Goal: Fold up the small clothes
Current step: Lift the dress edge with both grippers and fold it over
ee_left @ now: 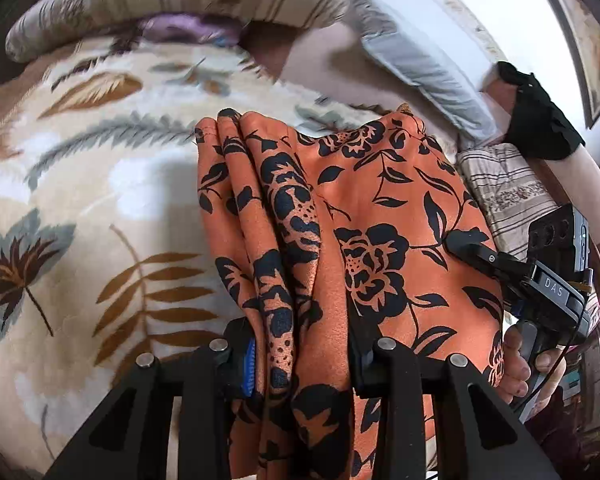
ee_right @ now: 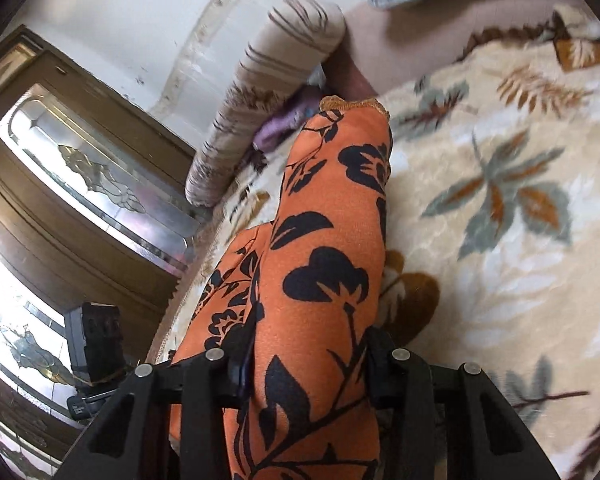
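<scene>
Two grippers shared one load above the cream, leaf-patterned plush blanket [ee_left: 100, 200]: an orange, black-flowered piece of thin cloth [ee_left: 372, 208], gathered in soft pleats and hanging clear of the bed's middle. It looked light, limp and slightly slick, best taken at bunched edges. The left gripper [ee_left: 300, 360] and right gripper [ee_right: 304, 364] each pinched a thick fold, jaws narrowed.

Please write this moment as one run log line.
left gripper: shut on orange garment | right gripper: shut on garment | garment lifted over blanket
</scene>
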Available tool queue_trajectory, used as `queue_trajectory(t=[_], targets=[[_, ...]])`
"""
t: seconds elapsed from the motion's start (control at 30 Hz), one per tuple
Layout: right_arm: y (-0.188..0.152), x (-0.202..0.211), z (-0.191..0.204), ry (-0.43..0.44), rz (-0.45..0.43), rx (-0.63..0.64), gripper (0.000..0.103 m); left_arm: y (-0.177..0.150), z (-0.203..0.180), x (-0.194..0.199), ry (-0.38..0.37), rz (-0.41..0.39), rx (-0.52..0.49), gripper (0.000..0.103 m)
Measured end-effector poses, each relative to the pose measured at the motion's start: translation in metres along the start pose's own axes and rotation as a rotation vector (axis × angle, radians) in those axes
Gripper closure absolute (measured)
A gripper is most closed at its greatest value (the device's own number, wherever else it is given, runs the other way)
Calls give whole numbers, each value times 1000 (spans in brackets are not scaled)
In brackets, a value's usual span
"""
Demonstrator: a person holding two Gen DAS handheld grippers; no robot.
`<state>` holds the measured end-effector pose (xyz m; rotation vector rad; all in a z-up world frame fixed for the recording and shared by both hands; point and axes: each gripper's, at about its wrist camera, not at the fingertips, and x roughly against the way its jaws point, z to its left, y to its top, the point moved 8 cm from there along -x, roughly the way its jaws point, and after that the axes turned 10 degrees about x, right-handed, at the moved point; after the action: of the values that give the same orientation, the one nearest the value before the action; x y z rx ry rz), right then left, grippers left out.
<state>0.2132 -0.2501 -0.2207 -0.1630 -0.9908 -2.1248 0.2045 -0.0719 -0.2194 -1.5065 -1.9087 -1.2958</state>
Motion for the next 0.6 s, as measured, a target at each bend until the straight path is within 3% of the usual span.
queue_trajectory(t=[0.3, 0.5, 0.6], targets=[[2, 62, -25, -12, -86, -3, 60, -9, -63, -3, 9, -33, -92, 67], [-16, 72, -60, -37, -63, -67, 60, -27, -74, -34, 34, 24, -126, 67], [-31, 63, -77, -51, -23, -86, 60, -41, -71, -52, 97, 49, -166, 67]])
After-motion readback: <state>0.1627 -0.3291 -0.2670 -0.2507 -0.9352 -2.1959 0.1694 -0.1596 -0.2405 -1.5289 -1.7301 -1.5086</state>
